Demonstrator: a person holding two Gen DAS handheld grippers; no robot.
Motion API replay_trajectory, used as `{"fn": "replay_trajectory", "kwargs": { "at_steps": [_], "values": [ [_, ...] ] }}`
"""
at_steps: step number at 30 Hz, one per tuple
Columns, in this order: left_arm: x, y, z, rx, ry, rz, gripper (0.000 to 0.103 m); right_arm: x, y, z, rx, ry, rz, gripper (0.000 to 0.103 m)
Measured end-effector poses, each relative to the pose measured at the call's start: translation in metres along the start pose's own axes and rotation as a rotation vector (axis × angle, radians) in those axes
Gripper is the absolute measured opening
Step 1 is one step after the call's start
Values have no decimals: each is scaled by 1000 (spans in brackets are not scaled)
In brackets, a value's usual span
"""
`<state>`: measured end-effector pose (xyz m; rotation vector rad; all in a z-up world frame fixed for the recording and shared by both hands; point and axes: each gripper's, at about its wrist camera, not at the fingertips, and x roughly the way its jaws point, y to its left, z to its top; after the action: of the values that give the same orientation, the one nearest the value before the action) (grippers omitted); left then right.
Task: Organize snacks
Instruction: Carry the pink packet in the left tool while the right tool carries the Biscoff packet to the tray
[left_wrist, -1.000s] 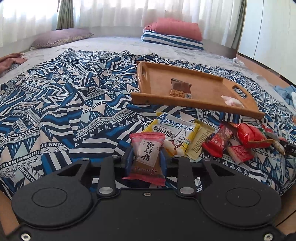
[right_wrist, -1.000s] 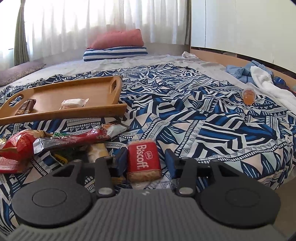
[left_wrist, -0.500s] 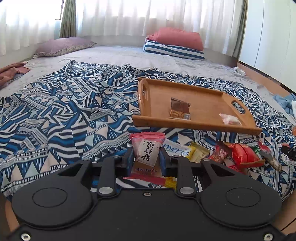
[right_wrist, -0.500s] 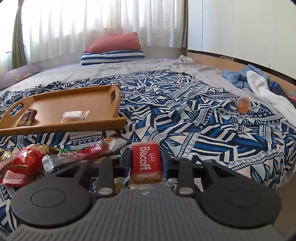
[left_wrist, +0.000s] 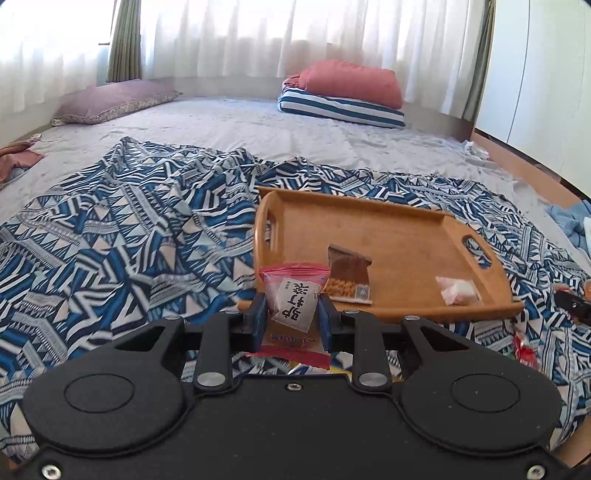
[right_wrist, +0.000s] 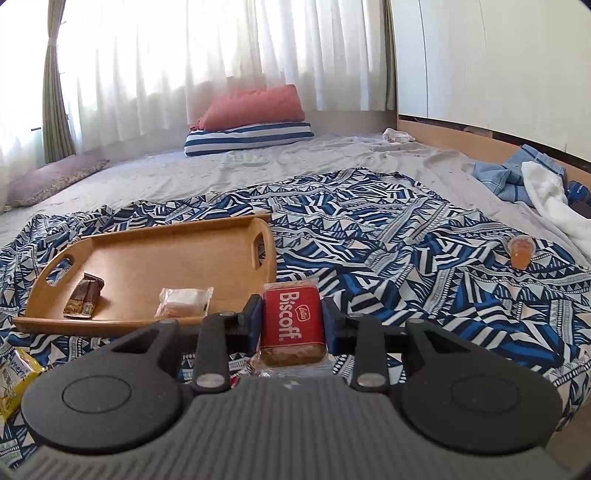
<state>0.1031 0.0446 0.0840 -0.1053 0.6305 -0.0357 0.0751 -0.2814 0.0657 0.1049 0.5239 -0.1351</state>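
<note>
My left gripper (left_wrist: 291, 314) is shut on a pink snack packet (left_wrist: 293, 295) with Chinese writing, held above the bed just in front of the wooden tray (left_wrist: 406, 236). The tray holds a brown snack bar (left_wrist: 347, 273) and a small pale packet (left_wrist: 456, 290). My right gripper (right_wrist: 291, 319) is shut on a red Biscoff biscuit pack (right_wrist: 291, 321), lifted near the tray's right front corner (right_wrist: 155, 258). The same brown bar (right_wrist: 83, 295) and pale packet (right_wrist: 184, 301) show in the right wrist view.
A blue patterned blanket (left_wrist: 129, 229) covers the bed. A yellow snack bag (right_wrist: 14, 376) lies at lower left and red wrappers (left_wrist: 524, 350) at lower right. A small orange jelly cup (right_wrist: 521, 251) stands to the right. Pillows (right_wrist: 251, 122) and clothes (right_wrist: 532, 177) lie beyond.
Both grippers have risen from the snack pile with their packets and moved toward the tray. The right gripper closed on the Biscoff pack.
</note>
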Motion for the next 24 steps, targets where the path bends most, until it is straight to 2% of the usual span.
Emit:
{"fn": "replay_trajectory", "kwargs": {
  "at_steps": [6,12,19,24],
  "values": [
    [28,-12,25,-4,20,-23,27,29,18,20,-53,21,56,38],
    [65,-21,42,-1,62,0,27,67,34,35,-51,86,107,38],
    [109,-24,46,2,119,23,27,103,47,38,-87,153,117,38],
    [130,-28,45,14,126,33,27,121,45,38,-51,194,109,38]
  ]
}}
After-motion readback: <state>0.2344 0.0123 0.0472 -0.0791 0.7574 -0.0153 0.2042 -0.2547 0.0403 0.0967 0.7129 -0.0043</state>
